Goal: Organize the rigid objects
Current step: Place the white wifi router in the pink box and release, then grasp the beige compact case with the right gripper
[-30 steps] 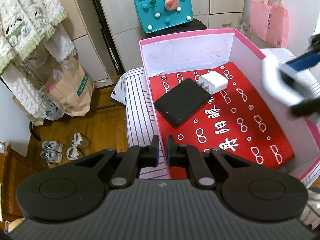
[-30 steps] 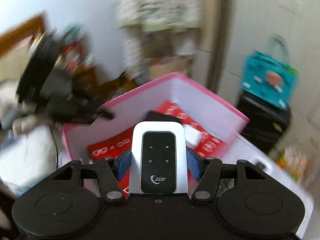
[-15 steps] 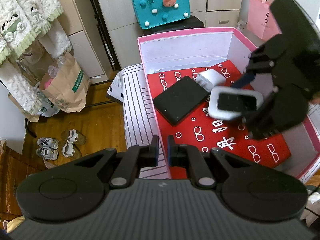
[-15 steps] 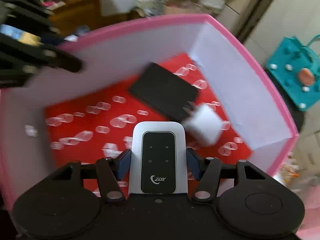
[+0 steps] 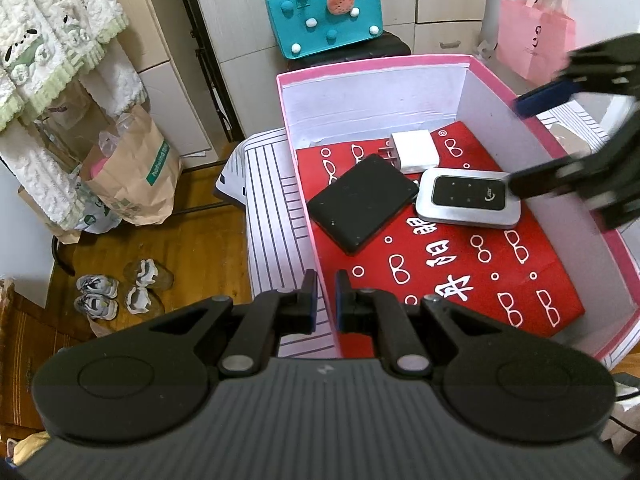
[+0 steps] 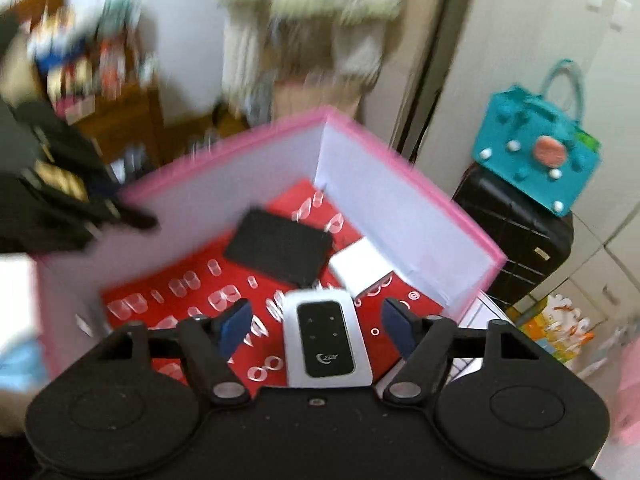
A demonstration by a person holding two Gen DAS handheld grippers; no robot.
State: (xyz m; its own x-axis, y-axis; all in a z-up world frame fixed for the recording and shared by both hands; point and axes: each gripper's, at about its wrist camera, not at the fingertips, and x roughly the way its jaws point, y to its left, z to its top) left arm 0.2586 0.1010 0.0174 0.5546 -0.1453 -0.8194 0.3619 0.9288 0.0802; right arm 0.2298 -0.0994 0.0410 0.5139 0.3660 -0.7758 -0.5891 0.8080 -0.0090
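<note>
Inside pink box (image 5: 500,76): router (image 5: 468,198) lies released; right gripper (image 6: 316,326) fingers spread; left gripper (image 5: 326,300) fingers nearly closed, empty.

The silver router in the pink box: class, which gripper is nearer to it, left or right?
Right. The right gripper is open with its fingers on either side of the router. The left gripper sits shut back at the box's near wall.

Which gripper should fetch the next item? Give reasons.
Right. The right gripper is open, having released the white pocket router inside the pink box. The left gripper is shut, parked at the box's near rim.
</note>
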